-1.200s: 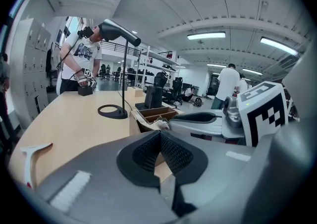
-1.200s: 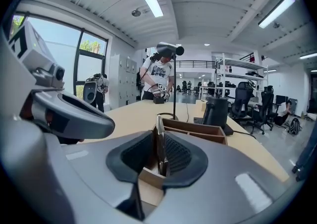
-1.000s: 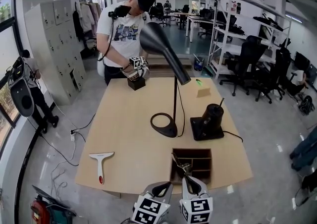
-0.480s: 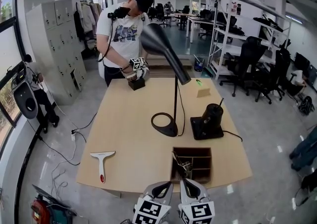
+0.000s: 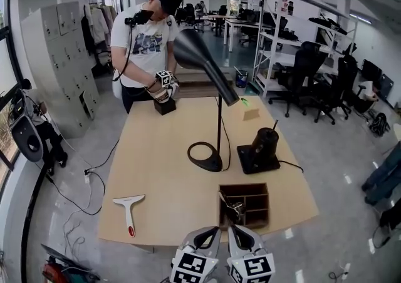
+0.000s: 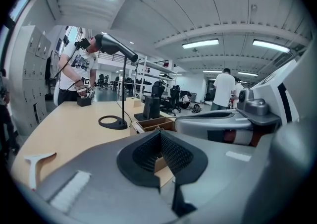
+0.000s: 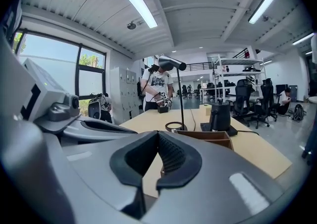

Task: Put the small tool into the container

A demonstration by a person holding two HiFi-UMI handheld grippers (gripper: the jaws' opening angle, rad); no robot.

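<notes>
A brown wooden container [image 5: 244, 206] with compartments stands near the table's front edge. A small metal tool [image 5: 232, 207] lies in its left part, one end poking up over the rim. My left gripper [image 5: 212, 233] and right gripper [image 5: 235, 231] hang side by side just below the table edge, in front of the container and apart from it. Both are shut with nothing between the pads. In the left gripper view the left gripper [image 6: 159, 135] points at the container [image 6: 151, 124]. Past the right gripper [image 7: 158, 138], the container [image 7: 208, 137] shows in the right gripper view.
A black desk lamp [image 5: 205, 156] and a black kettle on its base [image 5: 262, 149] stand behind the container. A white squeegee [image 5: 128, 209] lies front left. At the far end a person [image 5: 147, 37] holds a gripper on a black box [image 5: 165, 106]. A tan box [image 5: 250, 113] sits nearby.
The head view has shifted a little. Both grippers stay low at the front edge, shut. The tool in the container has not moved.
</notes>
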